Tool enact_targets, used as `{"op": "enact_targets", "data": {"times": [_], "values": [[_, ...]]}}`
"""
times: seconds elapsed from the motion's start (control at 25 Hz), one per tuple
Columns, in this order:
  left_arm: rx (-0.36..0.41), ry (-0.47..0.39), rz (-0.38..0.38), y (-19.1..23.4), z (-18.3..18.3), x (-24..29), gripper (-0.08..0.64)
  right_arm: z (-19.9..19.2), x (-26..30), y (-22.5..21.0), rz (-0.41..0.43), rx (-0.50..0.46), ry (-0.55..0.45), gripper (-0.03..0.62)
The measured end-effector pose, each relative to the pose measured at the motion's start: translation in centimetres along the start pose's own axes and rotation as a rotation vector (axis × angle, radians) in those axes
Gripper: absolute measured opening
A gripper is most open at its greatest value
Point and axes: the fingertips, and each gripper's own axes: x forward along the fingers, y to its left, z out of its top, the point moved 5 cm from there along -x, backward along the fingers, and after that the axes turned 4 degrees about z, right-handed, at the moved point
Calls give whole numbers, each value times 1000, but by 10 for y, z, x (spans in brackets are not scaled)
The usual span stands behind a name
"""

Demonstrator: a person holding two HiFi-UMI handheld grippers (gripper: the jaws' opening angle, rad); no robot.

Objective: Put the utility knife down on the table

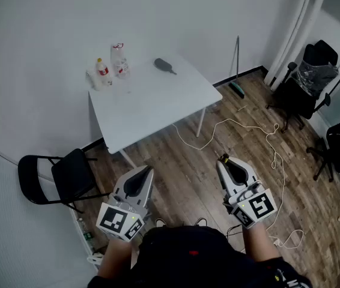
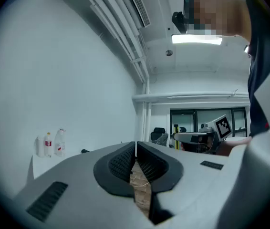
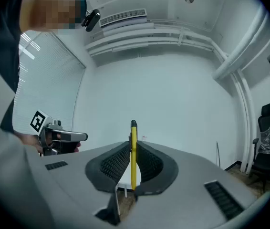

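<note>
Utility knife [image 3: 133,162], slim, yellow, probably stiff and light, clamped edge-on at mid-body by right claw [image 3: 133,145]; left claw [image 2: 136,150] pressed together, empty; white rectangular surface [image 1: 152,104] well ahead.

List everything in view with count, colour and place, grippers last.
table: one, white, ahead of the person
bottles: three, clear, table's far left corner
dark object: one, black, right of the bottles
folding chair: one, black, left of the table
office chairs: two, black, far right
cable: one, white, trailing right of the table
broom: one, green head, beyond the table's right corner
utility knife: one, yellow, in the right gripper
left gripper: grey, fingers together, empty
right gripper: grey, shut on the utility knife
</note>
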Motion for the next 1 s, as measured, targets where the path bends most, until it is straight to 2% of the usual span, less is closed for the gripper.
{"op": "enact_targets", "data": {"times": [0.36, 0.6, 0.8, 1.0], "values": [[-3, 1, -11, -6, -3, 11, 34, -1, 4, -5, 24, -38, 8, 54], [7, 4, -13, -3, -4, 14, 34, 0, 8, -7, 17, 17, -17, 54], [-3, 4, -4, 0, -4, 8, 34, -13, 7, -7, -4, 5, 50, 54], [-12, 3, 18, 20, -6, -12, 34, -15, 28, 14, 30, 41, 27, 54]]}}
